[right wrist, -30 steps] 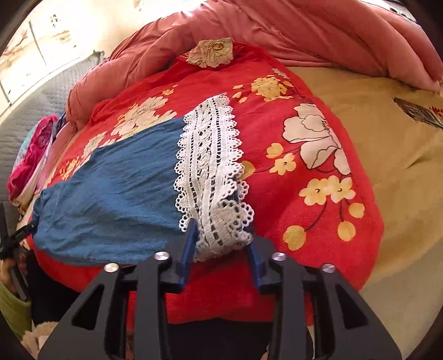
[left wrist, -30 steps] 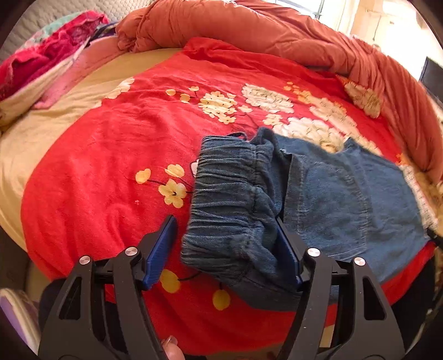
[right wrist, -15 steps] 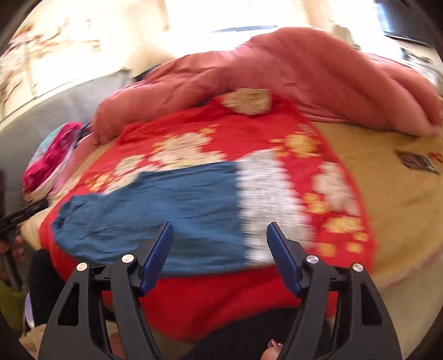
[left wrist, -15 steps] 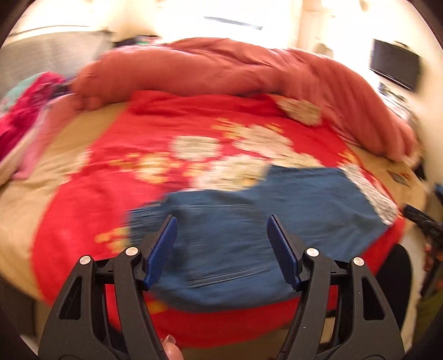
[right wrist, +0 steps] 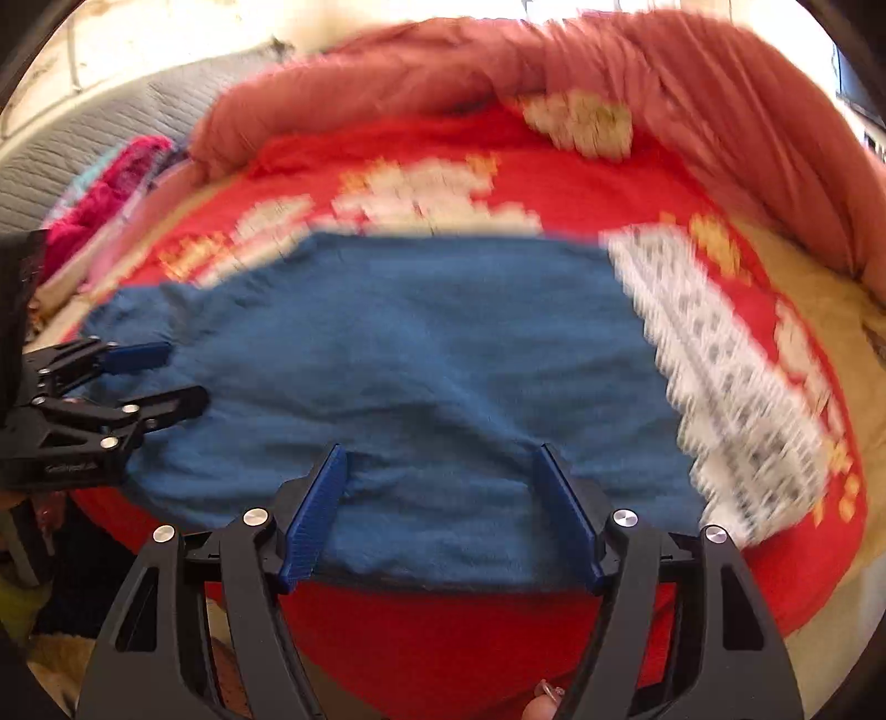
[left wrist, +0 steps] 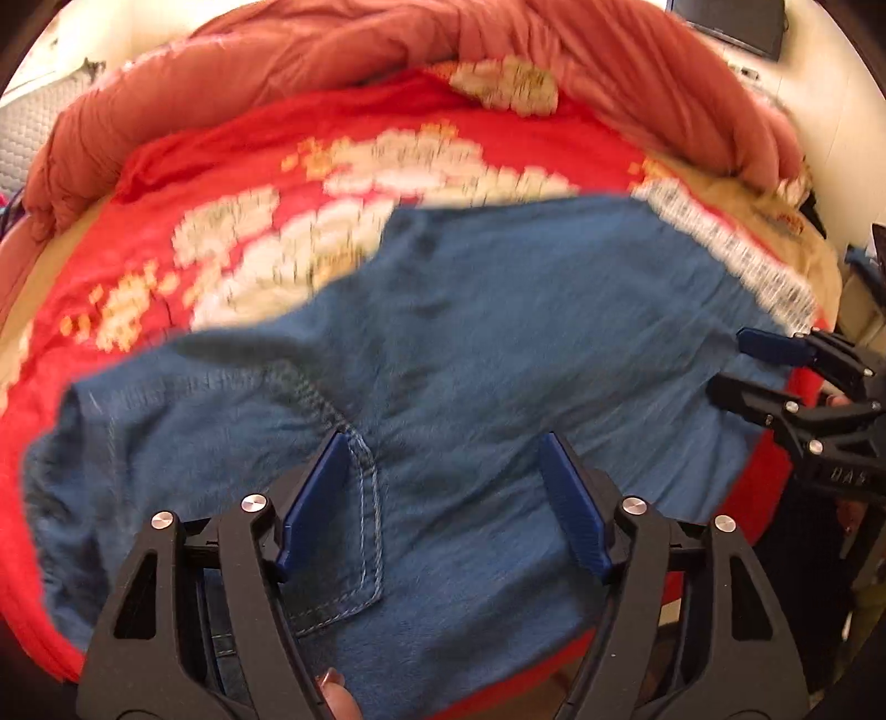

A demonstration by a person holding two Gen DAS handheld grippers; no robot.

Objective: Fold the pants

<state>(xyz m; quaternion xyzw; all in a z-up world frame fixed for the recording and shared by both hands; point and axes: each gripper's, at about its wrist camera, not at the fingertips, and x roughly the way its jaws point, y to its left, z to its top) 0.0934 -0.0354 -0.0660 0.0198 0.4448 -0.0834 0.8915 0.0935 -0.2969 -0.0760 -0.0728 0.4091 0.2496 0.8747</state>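
Blue denim pants (left wrist: 498,332) with a white lace hem (left wrist: 731,249) lie spread flat across the red floral blanket (left wrist: 221,183). My left gripper (left wrist: 443,443) hovers over the seat by the back pocket stitching (left wrist: 368,498). Its jaws are opening, wide apart, with only flat cloth below them and nothing pinched. My right gripper (right wrist: 440,451) stands open over the near edge of the pants (right wrist: 415,360), left of the lace hem (right wrist: 731,376). Each wrist view shows the other tool: the right gripper (left wrist: 731,363) at the right edge, the left gripper (right wrist: 185,372) at the left.
A bunched orange-pink duvet (left wrist: 387,50) runs along the far side of the bed. A pile of pink clothes (right wrist: 105,194) lies at the far left by a grey quilted headboard (right wrist: 83,138). Beige sheet (right wrist: 803,288) shows at the right. Both views are motion-blurred.
The left gripper let go of the elastic waistband and the right let go of the lace hem. Both have swung inward over the middle of the pants, which now lie flat.
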